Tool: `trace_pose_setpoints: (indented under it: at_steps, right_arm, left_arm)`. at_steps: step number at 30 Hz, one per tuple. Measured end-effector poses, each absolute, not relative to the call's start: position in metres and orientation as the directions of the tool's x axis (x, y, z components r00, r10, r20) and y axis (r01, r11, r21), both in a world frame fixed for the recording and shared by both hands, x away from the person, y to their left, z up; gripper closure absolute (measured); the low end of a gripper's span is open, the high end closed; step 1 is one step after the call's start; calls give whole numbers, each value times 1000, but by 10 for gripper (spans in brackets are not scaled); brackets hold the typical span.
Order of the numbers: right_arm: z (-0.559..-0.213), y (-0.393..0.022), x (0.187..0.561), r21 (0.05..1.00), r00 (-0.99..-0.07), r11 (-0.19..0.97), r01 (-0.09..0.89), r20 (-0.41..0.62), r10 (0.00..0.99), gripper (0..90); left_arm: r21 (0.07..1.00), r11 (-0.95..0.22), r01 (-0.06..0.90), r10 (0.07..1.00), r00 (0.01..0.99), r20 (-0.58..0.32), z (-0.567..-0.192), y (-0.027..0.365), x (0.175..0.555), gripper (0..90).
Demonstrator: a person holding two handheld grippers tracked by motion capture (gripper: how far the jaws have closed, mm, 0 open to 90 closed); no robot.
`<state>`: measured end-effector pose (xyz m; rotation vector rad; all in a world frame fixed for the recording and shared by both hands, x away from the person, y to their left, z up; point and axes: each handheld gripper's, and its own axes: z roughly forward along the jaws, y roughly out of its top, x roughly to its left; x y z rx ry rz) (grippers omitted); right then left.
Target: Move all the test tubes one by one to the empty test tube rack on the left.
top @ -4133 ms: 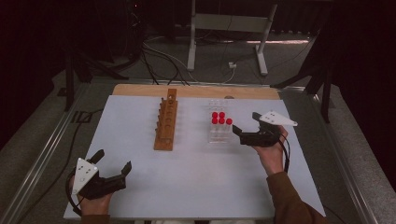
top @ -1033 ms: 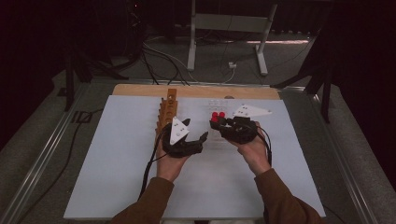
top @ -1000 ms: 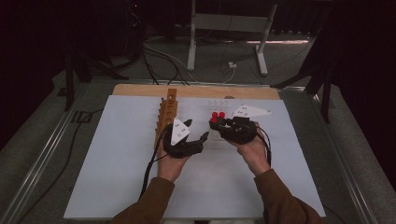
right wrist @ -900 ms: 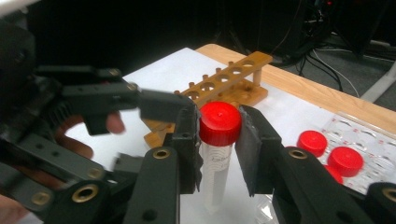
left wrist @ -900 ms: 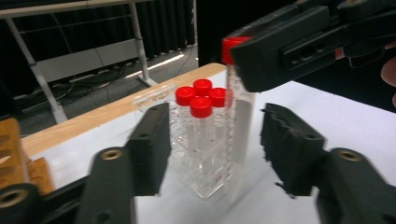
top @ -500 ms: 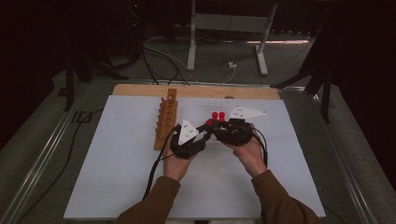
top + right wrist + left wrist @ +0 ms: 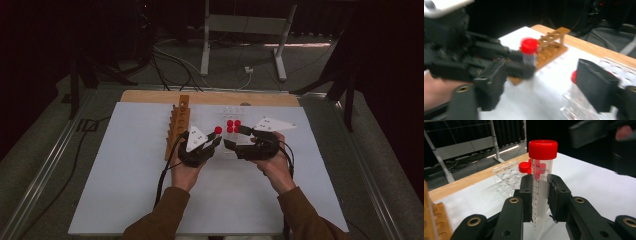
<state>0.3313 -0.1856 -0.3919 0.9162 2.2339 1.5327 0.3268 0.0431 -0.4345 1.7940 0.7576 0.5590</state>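
The red-capped tube (image 7: 541, 182) stands upright, clamped in the left gripper (image 7: 214, 144) just right of the wooden rack (image 7: 178, 125). The right gripper (image 7: 240, 137), jaws just opened and apart with nothing between them, sits beside it. The tube should stay vertical over a rack hole. The clear rack (image 7: 231, 112) with more capped tubes crowds behind.

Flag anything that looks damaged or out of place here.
The inner pad of the left tongs looks frayed and ragged along its edge where it presses the tube. The tube stands upright; nothing is spilled.
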Motion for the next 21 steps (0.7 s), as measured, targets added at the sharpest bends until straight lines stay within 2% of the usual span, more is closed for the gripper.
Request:
trace_pose_setpoints:
  at_steps: [10,21]
  right_arm:
    - [-411,-213,319,913,-712,241,328,71,698,56]
    - [-428,-233,302,921,-690,244,303,36,723,23]
  left_arm:
    - [952,-199,234,747,665,-7,-429,61,334,757]
    - [957,-185,223,757,653,-6,-420,78,343,757]
